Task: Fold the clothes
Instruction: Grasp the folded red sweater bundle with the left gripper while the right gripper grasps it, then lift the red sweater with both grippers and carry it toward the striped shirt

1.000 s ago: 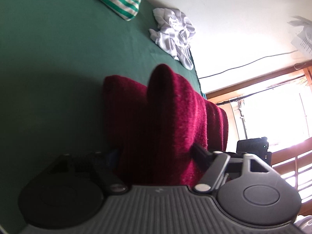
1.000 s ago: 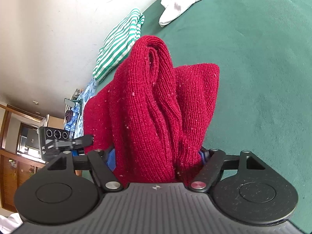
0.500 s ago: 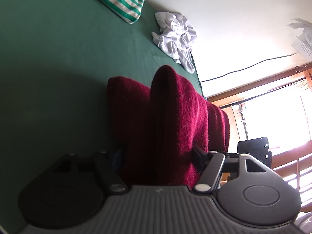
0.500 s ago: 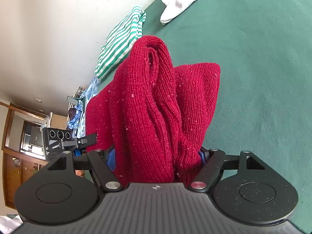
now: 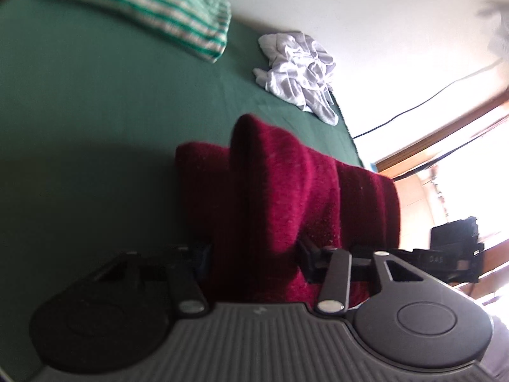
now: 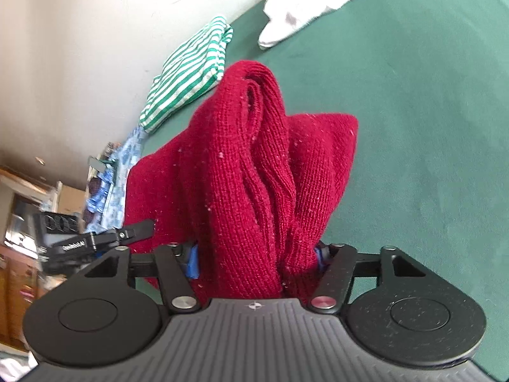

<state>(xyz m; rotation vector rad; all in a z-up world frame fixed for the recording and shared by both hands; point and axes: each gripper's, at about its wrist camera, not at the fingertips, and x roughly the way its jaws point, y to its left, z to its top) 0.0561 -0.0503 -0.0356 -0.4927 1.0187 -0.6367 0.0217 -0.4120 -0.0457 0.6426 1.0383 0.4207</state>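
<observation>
A dark red knitted sweater (image 5: 280, 197) is bunched in thick folds and held up above the green bed cover (image 5: 95, 111). My left gripper (image 5: 254, 254) is shut on one end of it. My right gripper (image 6: 257, 258) is shut on the other end of the sweater (image 6: 254, 172); its blue pads (image 6: 191, 259) press into the knit. The fabric hides most of both pairs of fingers. The other gripper shows at the edge of each view, left gripper (image 6: 95, 238) and right gripper (image 5: 451, 254).
A folded green-and-white striped garment (image 5: 152, 3) lies by the wall, also in the right wrist view (image 6: 187, 70). A crumpled white garment (image 5: 299, 70) lies near the bed's edge, also in the right wrist view (image 6: 311, 3). A blue patterned cloth (image 6: 114, 175) lies beyond.
Both grippers have kept their hold on the sweater. The views have shifted and tilted a little, so the striped and white garments sit lower in the frames; the sweater's folds look the same.
</observation>
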